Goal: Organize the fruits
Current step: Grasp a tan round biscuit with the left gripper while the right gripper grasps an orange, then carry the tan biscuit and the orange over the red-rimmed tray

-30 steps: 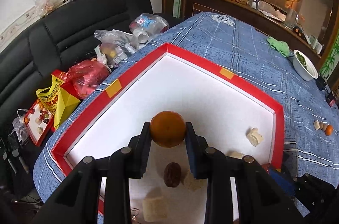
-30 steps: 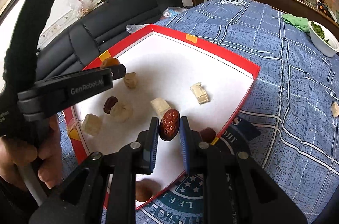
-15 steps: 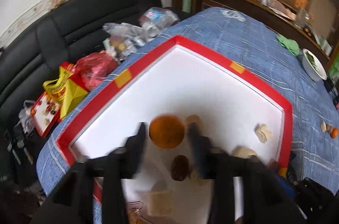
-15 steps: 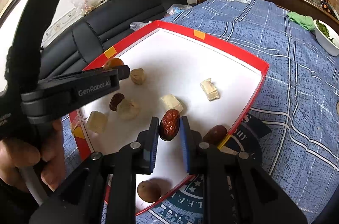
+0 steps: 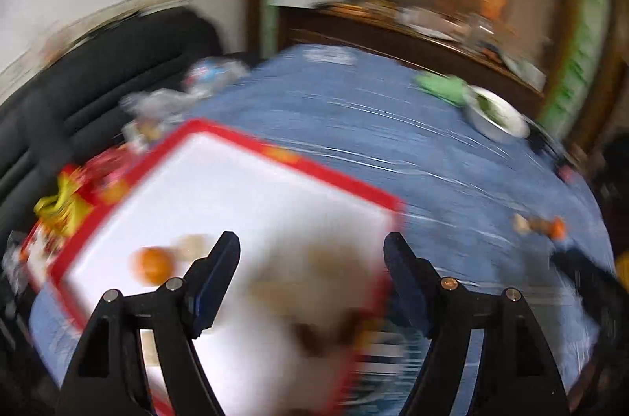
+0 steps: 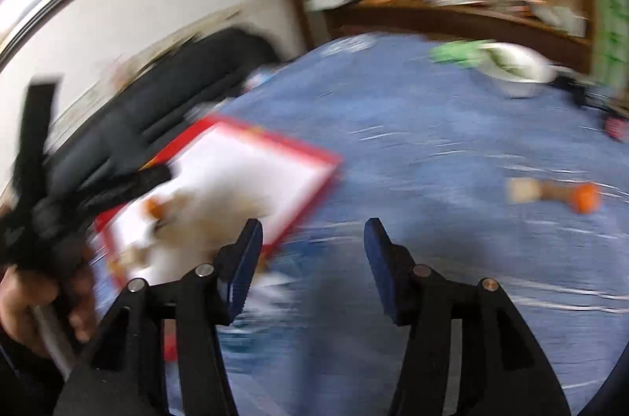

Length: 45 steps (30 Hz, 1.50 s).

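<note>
Both views are motion-blurred. A red-rimmed white tray [image 5: 275,150] lies on the blue tablecloth at the left; it also shows in the right wrist view [image 6: 314,156]. A small orange [image 5: 152,264] lies in the tray near its left rim, with blurred pale and dark brown pieces [image 5: 322,329] nearby. My left gripper [image 5: 312,253] is open and empty above the tray's right part. My right gripper [image 6: 312,239] is open and empty over the cloth, right of the tray. Several small fruits, one orange [image 6: 585,197], lie on the cloth at the right; they also show in the left wrist view [image 5: 556,227].
A white bowl [image 5: 495,119] with greens and a green cloth [image 5: 440,87] sit at the table's far right. Bags and snack packets [image 5: 70,199] lie on a black sofa at the left. A wooden cabinet stands behind the table. The left hand and gripper body [image 6: 47,219] show in the right view.
Both grippers have opened: the left let go of the orange, the right let go of the dark red date. Both have swung quickly to the right, away from the tray.
</note>
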Each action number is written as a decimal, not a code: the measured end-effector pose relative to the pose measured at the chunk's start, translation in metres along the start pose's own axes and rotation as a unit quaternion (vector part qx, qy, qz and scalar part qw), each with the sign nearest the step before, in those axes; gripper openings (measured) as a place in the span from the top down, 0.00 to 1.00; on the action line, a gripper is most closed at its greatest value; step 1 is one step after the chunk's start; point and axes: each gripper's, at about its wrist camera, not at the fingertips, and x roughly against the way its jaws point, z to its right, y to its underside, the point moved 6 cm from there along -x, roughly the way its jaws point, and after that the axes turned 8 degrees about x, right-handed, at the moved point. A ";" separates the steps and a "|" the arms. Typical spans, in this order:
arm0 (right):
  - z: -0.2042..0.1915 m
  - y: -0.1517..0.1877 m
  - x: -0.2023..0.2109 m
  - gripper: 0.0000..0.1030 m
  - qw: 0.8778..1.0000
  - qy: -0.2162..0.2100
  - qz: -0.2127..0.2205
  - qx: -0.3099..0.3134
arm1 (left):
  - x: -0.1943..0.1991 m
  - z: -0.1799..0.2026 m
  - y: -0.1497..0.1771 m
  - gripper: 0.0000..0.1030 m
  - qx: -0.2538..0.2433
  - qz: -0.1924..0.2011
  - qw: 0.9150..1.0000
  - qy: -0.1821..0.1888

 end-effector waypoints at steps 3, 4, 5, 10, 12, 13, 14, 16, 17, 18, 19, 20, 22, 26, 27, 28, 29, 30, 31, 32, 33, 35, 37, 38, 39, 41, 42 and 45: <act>0.079 0.007 0.008 0.46 0.996 0.075 -0.007 -0.053 | -0.013 0.054 0.013 0.27 -0.047 -0.025 0.998 0.037; 0.114 0.014 0.007 0.46 0.991 0.105 -0.018 -0.078 | -0.017 0.069 0.017 0.27 -0.059 -0.030 0.997 0.047; 0.134 0.018 0.004 0.47 0.988 0.119 -0.029 -0.090 | -0.024 0.086 0.021 0.27 -0.076 -0.034 0.995 0.051; 0.188 0.021 -0.017 0.47 0.983 0.130 -0.057 -0.114 | -0.050 0.134 0.036 0.27 -0.116 -0.060 0.989 0.064; 0.194 0.015 -0.026 0.47 0.984 0.130 -0.060 -0.109 | -0.060 0.145 0.038 0.27 -0.127 -0.068 0.987 0.064; 0.199 0.010 -0.031 0.47 0.983 0.139 -0.060 -0.101 | -0.063 0.149 0.040 0.27 -0.130 -0.071 0.987 0.066; 0.203 0.008 -0.037 0.48 0.983 0.139 -0.064 -0.101 | -0.066 0.154 0.041 0.27 -0.133 -0.073 0.986 0.069; 0.203 0.006 -0.052 0.56 0.984 0.125 -0.080 -0.101 | -0.075 0.164 0.041 0.27 -0.140 -0.073 0.985 0.074; 0.201 0.008 -0.055 0.58 0.985 0.120 -0.082 -0.097 | -0.077 0.169 0.043 0.27 -0.143 -0.074 0.984 0.077; 0.200 0.009 -0.058 0.65 0.985 0.115 -0.085 -0.094 | -0.082 0.176 0.043 0.27 -0.147 -0.076 0.983 0.080; 0.198 0.008 -0.061 0.66 0.986 0.109 -0.088 -0.092 | -0.086 0.181 0.043 0.27 -0.148 -0.077 0.983 0.081; 0.197 0.008 -0.061 0.67 0.986 0.115 -0.086 -0.087 | -0.090 0.185 0.042 0.27 -0.148 -0.078 0.983 0.083; 0.196 0.010 -0.058 0.67 0.986 0.111 -0.083 -0.090 | -0.096 0.197 0.043 0.27 -0.151 -0.081 0.981 0.092; 0.200 0.015 -0.041 0.67 0.987 0.102 -0.064 -0.108 | -0.106 0.220 0.050 0.27 -0.176 -0.084 0.975 0.106; 0.201 0.014 -0.037 0.67 0.987 0.099 -0.058 -0.113 | -0.109 0.226 0.051 0.27 -0.180 -0.083 0.974 0.105; 0.202 0.014 -0.033 0.67 0.987 0.098 -0.052 -0.116 | -0.111 0.227 0.052 0.28 -0.181 -0.084 0.974 0.106; 0.203 0.013 -0.029 0.67 0.987 0.095 -0.045 -0.121 | -0.114 0.230 0.052 0.32 -0.182 -0.086 0.974 0.104; 0.203 0.013 -0.027 0.67 0.987 0.092 -0.040 -0.125 | -0.118 0.232 0.053 0.35 -0.184 -0.087 0.974 0.097; 0.203 0.012 -0.024 0.66 0.987 0.089 -0.034 -0.128 | -0.119 0.234 0.051 0.37 -0.181 -0.078 0.976 0.096; 0.204 0.011 -0.024 0.66 0.987 0.086 -0.031 -0.129 | -0.122 0.235 0.049 0.42 -0.181 -0.079 0.976 0.093; 0.204 0.010 -0.023 0.66 0.987 0.083 -0.028 -0.131 | -0.123 0.236 0.048 0.46 -0.181 -0.077 0.976 0.091; 0.204 0.009 -0.022 0.66 0.988 0.076 -0.023 -0.133 | -0.125 0.235 0.044 0.59 -0.176 -0.074 0.978 0.090; 0.203 0.009 -0.022 0.66 0.988 0.070 -0.021 -0.133 | -0.125 0.235 0.043 0.77 -0.179 -0.073 0.977 0.093; 0.203 0.008 -0.022 0.66 0.989 0.069 -0.022 -0.131 | -0.125 0.234 0.043 0.77 -0.177 -0.074 0.977 0.095; 0.203 0.009 -0.024 0.67 0.989 0.067 -0.023 -0.130 | -0.125 0.234 0.043 0.77 -0.178 -0.074 0.977 0.096; 0.202 0.009 -0.025 0.66 0.989 0.066 -0.025 -0.131 | -0.121 0.233 0.045 0.77 -0.181 -0.077 0.975 0.099; 0.202 0.009 -0.024 0.67 0.989 0.067 -0.025 -0.129 | -0.118 0.230 0.046 0.77 -0.182 -0.080 0.975 0.099; 0.197 0.006 -0.020 0.66 0.990 0.070 -0.024 -0.124 | -0.106 0.221 0.050 0.77 -0.184 -0.078 0.975 0.092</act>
